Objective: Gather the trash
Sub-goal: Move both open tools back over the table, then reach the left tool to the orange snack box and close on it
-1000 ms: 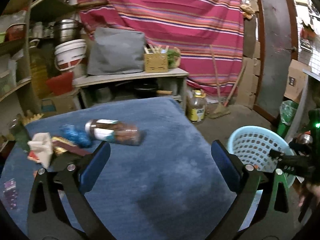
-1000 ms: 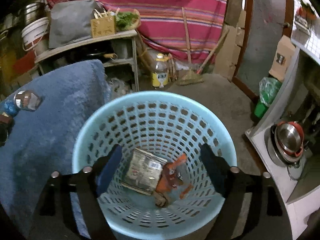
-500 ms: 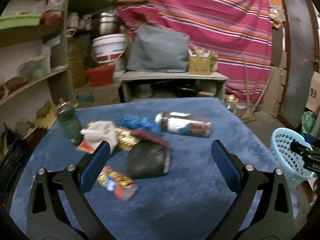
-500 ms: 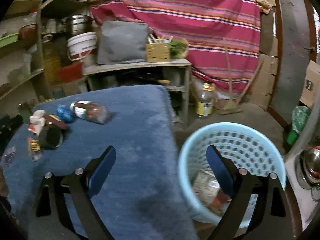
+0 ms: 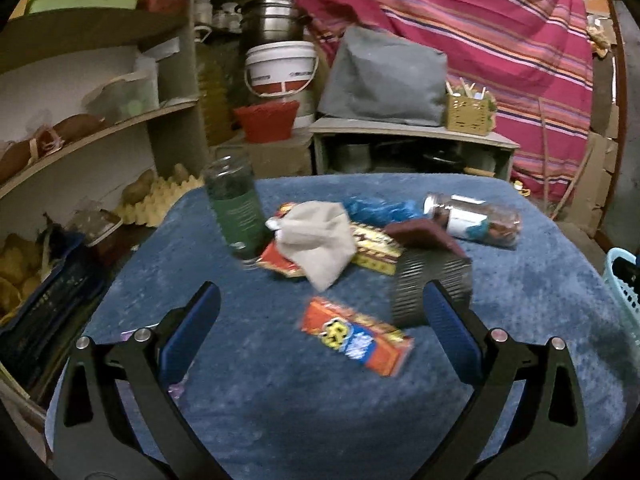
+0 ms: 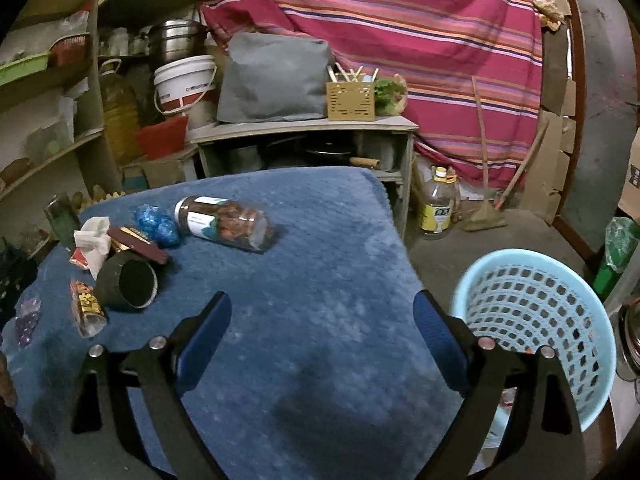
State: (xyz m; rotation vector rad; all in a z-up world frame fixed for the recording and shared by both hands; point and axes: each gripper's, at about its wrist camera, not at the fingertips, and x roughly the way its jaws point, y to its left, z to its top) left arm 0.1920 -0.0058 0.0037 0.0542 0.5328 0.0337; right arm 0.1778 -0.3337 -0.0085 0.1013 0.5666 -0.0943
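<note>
Left gripper [image 5: 320, 326]: jaws wide apart, nothing between the pads, held over the near part of the blue cloth-covered table [image 5: 280, 420]. Just beyond the jaw gap, slightly right of centre: orange snack wrapper [image 5: 356, 336], flat on the cloth, blurred. Just past the right blue pad: black ribbed cup [image 5: 430, 290] on its side, partly hidden by that pad. Farther out, a cluster: crumpled pale tissue [image 5: 318, 240] lying over a red-and-yellow packet [image 5: 374, 250]; dark maroon flat piece [image 5: 424, 234] resting on the cup; blue crinkled plastic [image 5: 380, 209] behind. Upright green bottle [image 5: 236, 210] at left of the cluster, touching the packet's left end. Clear plastic jar [image 5: 474, 220] with brown contents lying on its side at far right of the cluster. Sliver of light blue basket [image 5: 624, 292] at right edge.

Right gripper [image 6: 322, 338]: jaws wide apart, empty, over bare cloth nearer the table's right side. Same trash well to the left and farther away, outside the jaw gap. Light blue basket [image 6: 536, 320] on the floor just right of the right pad, beside the table edge; contents mostly hidden.

Beyond the table: grey shelf unit [image 6: 304, 128], striped red curtain [image 6: 400, 20], white bucket [image 6: 184, 80].
</note>
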